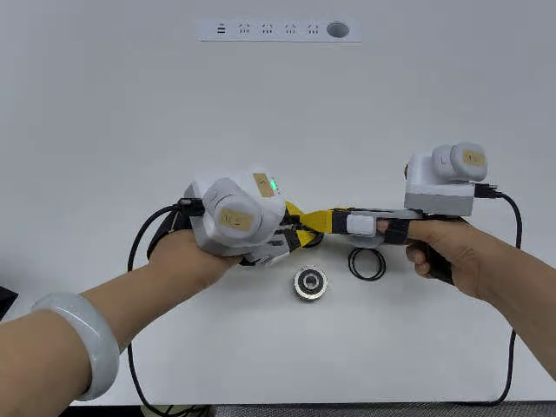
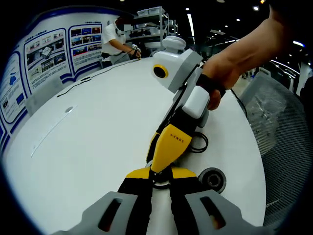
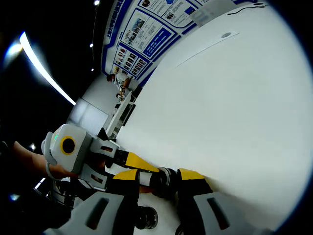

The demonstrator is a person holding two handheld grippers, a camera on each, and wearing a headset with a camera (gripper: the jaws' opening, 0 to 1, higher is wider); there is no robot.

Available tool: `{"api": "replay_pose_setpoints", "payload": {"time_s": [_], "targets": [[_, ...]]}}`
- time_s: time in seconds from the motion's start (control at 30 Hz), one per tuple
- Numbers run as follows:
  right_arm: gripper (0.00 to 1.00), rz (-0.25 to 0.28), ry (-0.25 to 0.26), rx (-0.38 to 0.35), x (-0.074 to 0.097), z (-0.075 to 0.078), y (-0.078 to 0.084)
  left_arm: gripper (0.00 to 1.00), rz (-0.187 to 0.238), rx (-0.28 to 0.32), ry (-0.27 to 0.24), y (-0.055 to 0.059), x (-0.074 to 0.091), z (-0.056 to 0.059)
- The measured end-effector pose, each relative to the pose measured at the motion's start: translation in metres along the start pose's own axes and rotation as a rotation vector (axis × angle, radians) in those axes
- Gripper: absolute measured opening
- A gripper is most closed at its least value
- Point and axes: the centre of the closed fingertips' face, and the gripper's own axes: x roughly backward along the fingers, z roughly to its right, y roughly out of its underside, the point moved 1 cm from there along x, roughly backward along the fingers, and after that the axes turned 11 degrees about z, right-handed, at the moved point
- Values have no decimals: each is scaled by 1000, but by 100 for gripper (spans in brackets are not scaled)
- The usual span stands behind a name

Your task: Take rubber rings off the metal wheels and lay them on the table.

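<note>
A small metal wheel (image 1: 313, 239) with a dark rubber ring around it is held just above the white table (image 1: 130, 104), between both grippers. My left gripper (image 1: 302, 233) comes in from the left and is shut on this wheel (image 2: 159, 179). My right gripper (image 1: 316, 221) reaches in from the right, and its yellow jaws close on the same wheel (image 3: 164, 179). I cannot tell whether they pinch the ring or the metal. A second metal wheel (image 1: 310, 283) lies flat on the table in front of them. Loose black rubber rings (image 1: 367, 264) lie under my right gripper.
A white socket strip (image 1: 278, 30) is set into the table's far side. Black cables (image 1: 135, 252) trail from both grippers toward the near edge. In the gripper views, a person (image 2: 115, 36) stands by shelves beyond the table.
</note>
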Motion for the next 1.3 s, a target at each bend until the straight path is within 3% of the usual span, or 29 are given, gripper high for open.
{"api": "replay_pose_setpoints", "payload": {"time_s": [0.47,0.63,1.3], "targets": [[37,-46,-23,-3,11,-5,6,13,0,-2,0,0,0,0],[34,-60,-34,-12,17,-9,9,13,0,-2,0,0,0,0],[33,-49,-30,-1,23,-10,11,13,1,1,-2,1,0,0]]}}
